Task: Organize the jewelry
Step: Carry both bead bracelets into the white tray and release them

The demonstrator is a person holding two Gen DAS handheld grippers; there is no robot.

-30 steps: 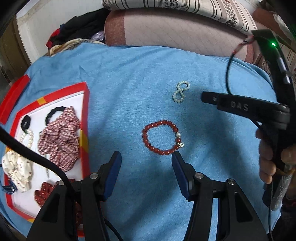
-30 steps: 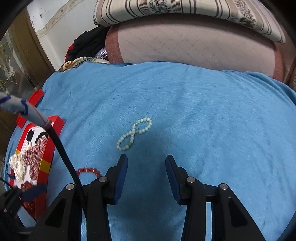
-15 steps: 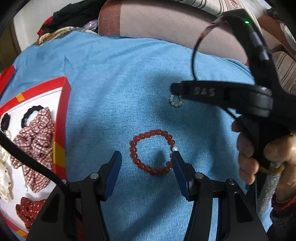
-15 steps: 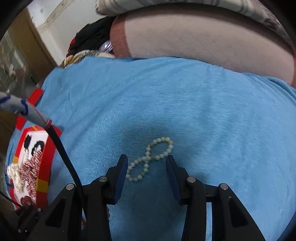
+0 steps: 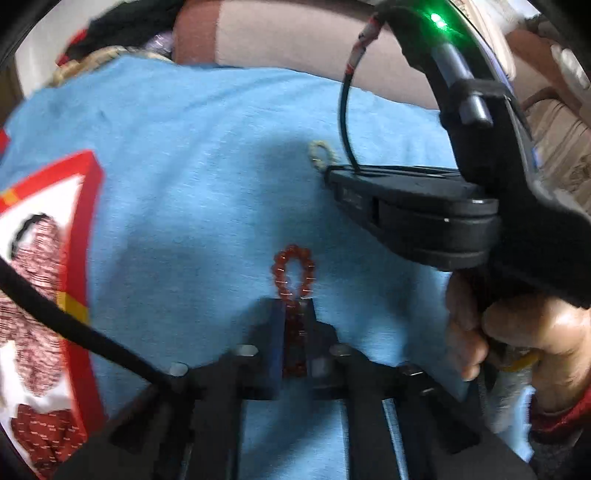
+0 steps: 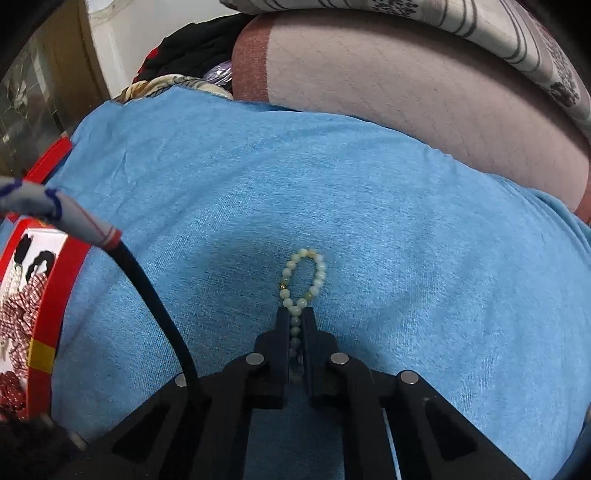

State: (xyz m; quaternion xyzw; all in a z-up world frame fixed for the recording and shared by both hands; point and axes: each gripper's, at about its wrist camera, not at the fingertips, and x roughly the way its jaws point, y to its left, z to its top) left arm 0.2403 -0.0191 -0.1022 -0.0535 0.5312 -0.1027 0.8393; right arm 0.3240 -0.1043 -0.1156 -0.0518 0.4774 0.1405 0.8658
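Note:
My left gripper [image 5: 294,308] is shut on a red bead bracelet [image 5: 293,271], whose loop sticks out ahead of the fingertips on the blue cloth [image 5: 203,177]. My right gripper [image 6: 295,314] is shut on a pale green bead bracelet [image 6: 303,277], its loop also lying ahead of the tips on the cloth. In the left wrist view the right gripper body [image 5: 424,218] crosses at the right, with the pale bracelet's end [image 5: 320,154] showing at its tip.
A red-rimmed white tray [image 5: 79,236] with checked scrunchies and black hair ties lies at the left; it also shows in the right wrist view [image 6: 55,295]. A pink cushion [image 6: 406,85] and a striped pillow [image 6: 480,33] bound the far side. Dark clothes [image 6: 192,48] lie at the back left.
Both grippers moved forward and down onto their bracelets and closed. The left shut on the red bracelet, the right on the pale green one, squeezing each into a narrow loop.

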